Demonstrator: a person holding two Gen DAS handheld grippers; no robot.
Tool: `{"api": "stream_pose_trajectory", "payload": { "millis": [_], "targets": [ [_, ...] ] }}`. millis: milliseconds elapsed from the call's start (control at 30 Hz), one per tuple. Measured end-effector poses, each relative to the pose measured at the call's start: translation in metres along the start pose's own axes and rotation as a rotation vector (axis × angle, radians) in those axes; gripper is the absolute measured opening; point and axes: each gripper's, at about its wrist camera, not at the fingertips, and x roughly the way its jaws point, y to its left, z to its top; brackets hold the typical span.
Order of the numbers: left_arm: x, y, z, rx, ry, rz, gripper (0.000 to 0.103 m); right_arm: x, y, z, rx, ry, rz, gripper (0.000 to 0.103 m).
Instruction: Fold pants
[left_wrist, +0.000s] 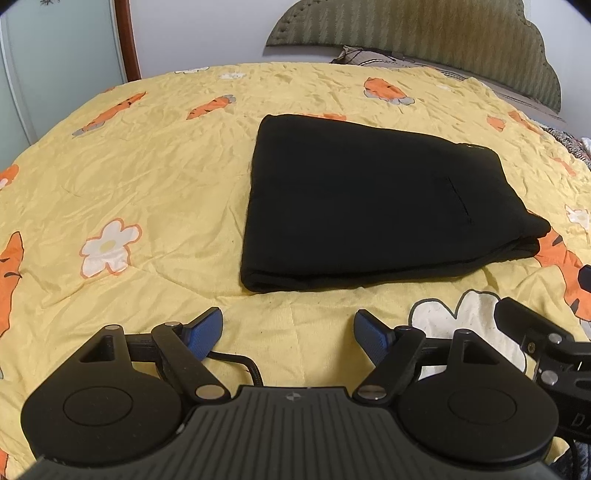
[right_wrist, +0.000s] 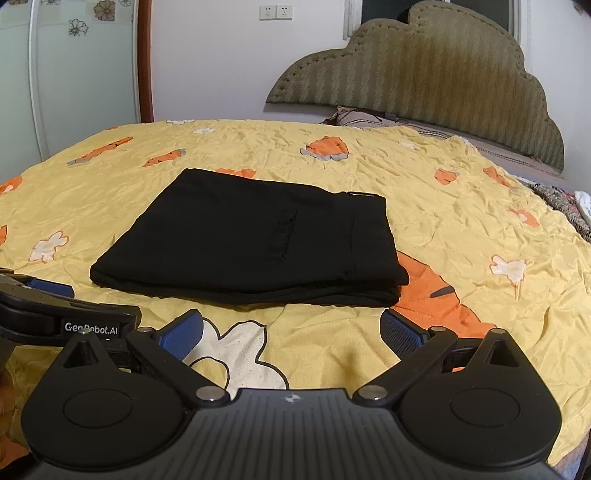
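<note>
Black pants (left_wrist: 369, 206) lie folded into a thick flat rectangle on the yellow bedspread (left_wrist: 129, 177), with the layered edges facing me. My left gripper (left_wrist: 288, 330) hovers just short of the near edge, open, with only bedspread between its blue pads (left_wrist: 205, 332). In the right wrist view the same folded pants (right_wrist: 251, 240) sit straight ahead. My right gripper (right_wrist: 291, 334) is open and holds nothing, a little back from the pants. Part of the left gripper's body (right_wrist: 55, 317) shows at the left of that view, and part of the right gripper's body (left_wrist: 546, 339) at the right of the left wrist view.
The bedspread (right_wrist: 461, 221) carries carrot and flower prints and is wrinkled. A padded olive headboard (right_wrist: 424, 85) and a pillow (right_wrist: 369, 118) stand at the far right. A wardrobe door (right_wrist: 81, 74) with a wooden frame is at the far left. Patterned fabric (right_wrist: 561, 206) lies at the right edge.
</note>
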Motion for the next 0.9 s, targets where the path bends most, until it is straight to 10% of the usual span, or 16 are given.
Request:
{"api": "stream_pose_trajectory", "payload": {
  "millis": [900],
  "targets": [
    [0.007,0.006,-0.002,-0.039,0.003,0.013,0.09,0.019,0.001,-0.005,-0.022,0.008,0.032,0.103]
  ]
}}
